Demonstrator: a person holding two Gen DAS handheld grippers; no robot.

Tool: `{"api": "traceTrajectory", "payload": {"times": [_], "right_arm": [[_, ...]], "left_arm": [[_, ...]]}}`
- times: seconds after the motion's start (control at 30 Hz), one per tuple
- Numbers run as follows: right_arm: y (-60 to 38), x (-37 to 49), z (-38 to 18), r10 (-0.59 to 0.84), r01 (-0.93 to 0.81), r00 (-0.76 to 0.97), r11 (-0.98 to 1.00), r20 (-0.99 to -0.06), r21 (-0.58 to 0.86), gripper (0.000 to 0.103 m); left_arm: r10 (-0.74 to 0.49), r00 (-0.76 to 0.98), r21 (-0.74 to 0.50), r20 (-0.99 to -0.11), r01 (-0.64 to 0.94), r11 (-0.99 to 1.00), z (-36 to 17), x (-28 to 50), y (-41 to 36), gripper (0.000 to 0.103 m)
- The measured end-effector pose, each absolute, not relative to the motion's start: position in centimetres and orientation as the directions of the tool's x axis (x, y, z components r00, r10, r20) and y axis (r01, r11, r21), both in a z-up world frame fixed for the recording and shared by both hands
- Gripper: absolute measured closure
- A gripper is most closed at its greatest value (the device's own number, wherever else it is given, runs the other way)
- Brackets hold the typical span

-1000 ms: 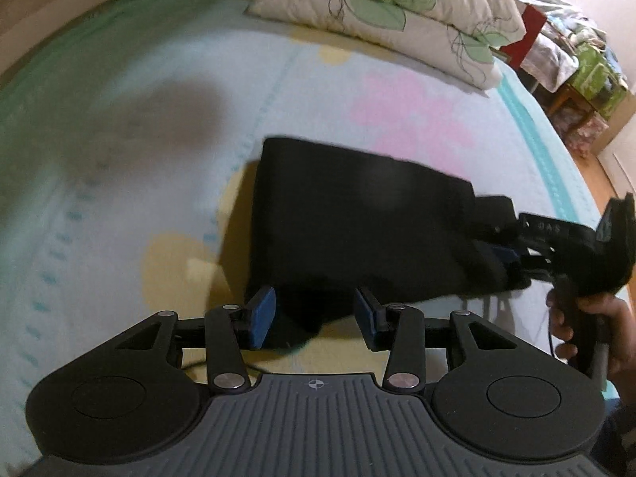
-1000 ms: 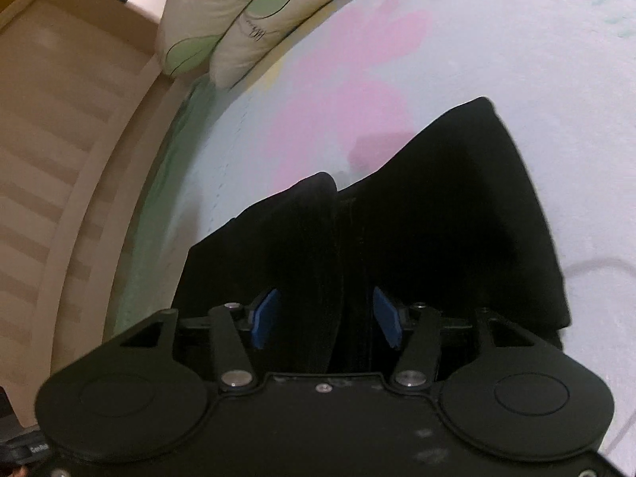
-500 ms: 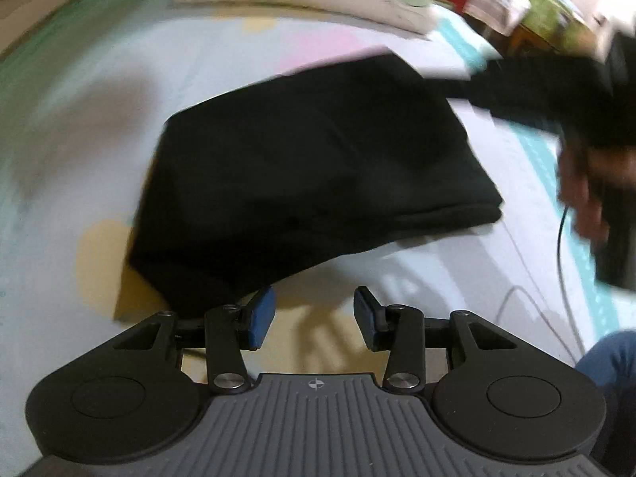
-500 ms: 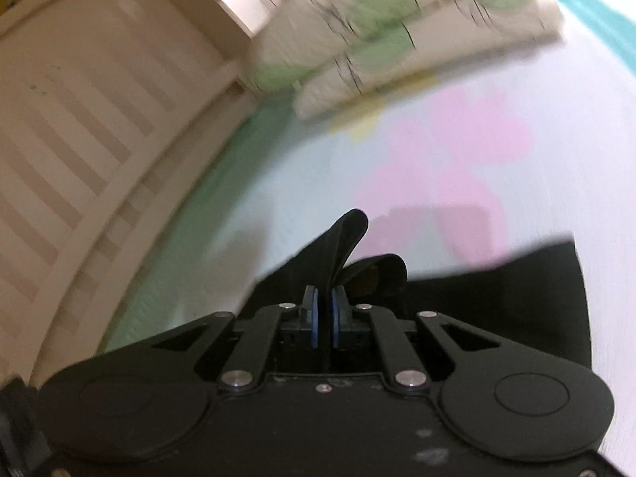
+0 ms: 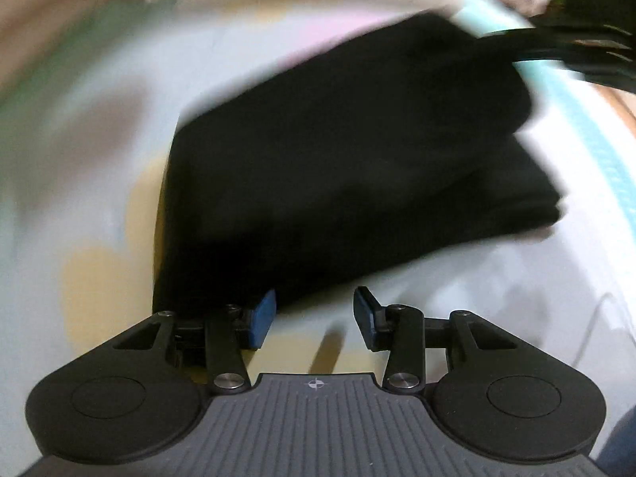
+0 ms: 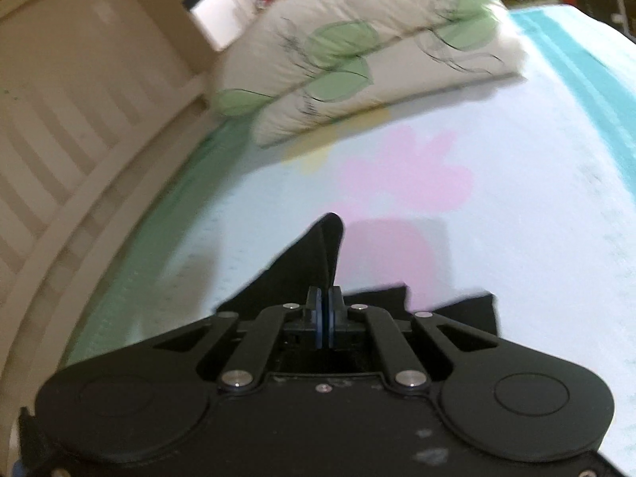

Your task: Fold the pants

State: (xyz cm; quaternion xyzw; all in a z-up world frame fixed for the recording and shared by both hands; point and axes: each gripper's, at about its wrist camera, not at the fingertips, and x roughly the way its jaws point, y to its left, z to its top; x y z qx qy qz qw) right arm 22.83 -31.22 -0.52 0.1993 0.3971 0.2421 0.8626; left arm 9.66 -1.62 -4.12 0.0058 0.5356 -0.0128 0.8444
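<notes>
From the left wrist, the left tool [image 5: 314, 314] hangs with its blue pads apart and nothing between them, at the near edge of the folded black pants [image 5: 338, 171] lying on the bed [image 5: 79, 198]. From the right wrist, the right tool [image 6: 325, 318] is clamped on a raised fold of the pants [image 6: 318, 254], with leaf-print pillows [image 6: 357, 51] beyond.

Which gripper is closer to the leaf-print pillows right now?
Right. The right gripper, shut on the black pants, faces the pillows up the bed; the left gripper is open at the pants' near edge.

right gripper [image 6: 325, 310] jaws clamped on pants [image 6: 314, 262] | above bedsheet [image 6: 497, 218] | pillow [image 6: 357, 47] beyond
</notes>
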Motion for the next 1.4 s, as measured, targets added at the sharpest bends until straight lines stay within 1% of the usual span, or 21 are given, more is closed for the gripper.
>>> {"api": "traceTrajectory", "payload": {"times": [0.03,0.1,0.17,0.2,0.23,0.27,0.33,0.43,0.57,0.7,0.8,0.87,0.97,1.0,1.07,1.1,1.17,1.2,1.23,1.3,1.4], "right_arm": [[-31.4,23.1,-1.3,0.568,-0.237,0.556,0.808,-0.607,0.539,0.099],[-31.8,23.2,-2.8,0.553,-0.205,0.524,0.820,-0.648,0.534,0.098],[-32.0,23.3,-4.1,0.539,-0.182,0.502,0.831,-0.676,0.526,0.091],[-32.3,23.2,-4.4,0.533,-0.169,0.514,0.831,-0.672,0.530,0.082],[-32.8,23.0,-4.5,0.542,-0.163,0.529,0.820,-0.653,0.549,0.063],[-33.2,22.8,-4.6,0.553,-0.153,0.544,0.805,-0.631,0.574,0.057],[-33.8,22.8,-5.1,0.563,-0.137,0.541,0.793,-0.626,0.594,0.056],[-33.9,22.7,-6.1,0.575,-0.121,0.491,0.789,-0.655,0.602,0.055],[-33.4,23.0,-7.8,0.591,-0.094,0.454,0.776,-0.667,0.623,0.055],[-32.7,23.6,-9.1,0.623,-0.084,0.421,0.750,-0.659,0.656,0.055],[-32.6,24.1,-9.2,0.635,-0.076,0.416,0.738,-0.651,0.671,0.054],[-32.8,24.0,-9.1,0.650,-0.048,0.407,0.717,-0.642,0.696,0.054],[-33.4,24.1,-9.6,0.673,-0.033,0.390,0.693,-0.629,0.720,0.054],[-33.3,24.3,-9.8,0.681,-0.032,0.381,0.685,-0.625,0.728,0.054],[-33.0,24.6,-10.1,0.693,-0.040,0.376,0.675,-0.615,0.736,0.051],[-32.7,24.7,-10.2,0.702,-0.055,0.376,0.668,-0.605,0.742,0.052],[-32.0,24.6,-10.2,0.706,-0.095,0.385,0.671,-0.594,0.736,0.060],[-31.6,24.5,-10.1,0.708,-0.113,0.385,0.673,-0.592,0.731,0.089],[-31.4,24.6,-10.1,0.712,-0.119,0.376,0.672,-0.593,0.731,0.095],[-31.2,24.1,-9.1,0.730,-0.138,0.395,0.647,-0.558,0.750,0.095],[-30.6,23.5,-6.2,0.712,-0.208,0.451,0.671,-0.539,0.712,0.097]], "left_arm": [[-0.039,0.397,-0.056,-0.917,-0.031,0.998,-4.8,9.6,-0.2,0.061],[-0.097,0.413,-0.146,-0.905,-0.090,0.985,-4.2,9.5,1.5,0.062],[-0.114,0.398,-0.174,-0.910,-0.117,0.978,-3.8,9.4,2.2,0.062],[-0.117,0.395,-0.178,-0.911,-0.120,0.977,-3.6,9.3,2.1,0.062],[-0.124,0.399,-0.183,-0.909,-0.113,0.977,-3.2,8.9,2.2,0.061],[-0.123,0.404,-0.179,-0.906,-0.104,0.978,-2.7,8.4,2.5,0.061],[-0.121,0.429,-0.176,-0.895,-0.089,0.980,-1.5,7.5,2.8,0.061],[-0.124,0.493,-0.206,-0.861,-0.116,0.972,0.3,6.9,4.8,0.061],[-0.003,0.540,-0.113,-0.842,-0.171,0.979,1.6,6.3,6.3,0.061],[-0.045,0.507,-0.136,-0.861,-0.144,0.980,1.2,6.4,5.7,0.061],[-0.054,0.483,-0.121,-0.874,-0.109,0.987,0.9,6.2,5.0,0.061],[-0.048,0.486,-0.114,-0.873,-0.108,0.988,0.9,6.5,4.7,0.061],[-0.071,0.494,-0.152,-0.866,-0.126,0.980,0.7,6.5,4.9,0.061],[-0.085,0.489,-0.165,-0.868,-0.123,0.979,0.5,6.6,4.8,0.061],[-0.084,0.490,-0.154,-0.868,-0.104,0.983,0.4,6.6,4.1,0.061],[-0.082,0.491,-0.140,-0.867,-0.083,0.987,0.4,6.6,3.7,0.061],[-0.092,0.489,-0.126,-0.867,-0.035,0.991,0.3,6.4,2.7,0.061],[-0.099,0.489,-0.126,-0.867,-0.021,0.992,0.2,6.3,2.4,0.061],[-0.111,0.486,-0.128,-0.867,-0.001,0.992,0.2,6.2,2.0,0.061],[-0.117,0.488,-0.120,-0.865,0.025,0.993,0.1,6.1,1.2,0.061],[-0.109,0.516,-0.077,-0.850,0.083,0.994,0.0,6.1,-0.8,0.061]]}}
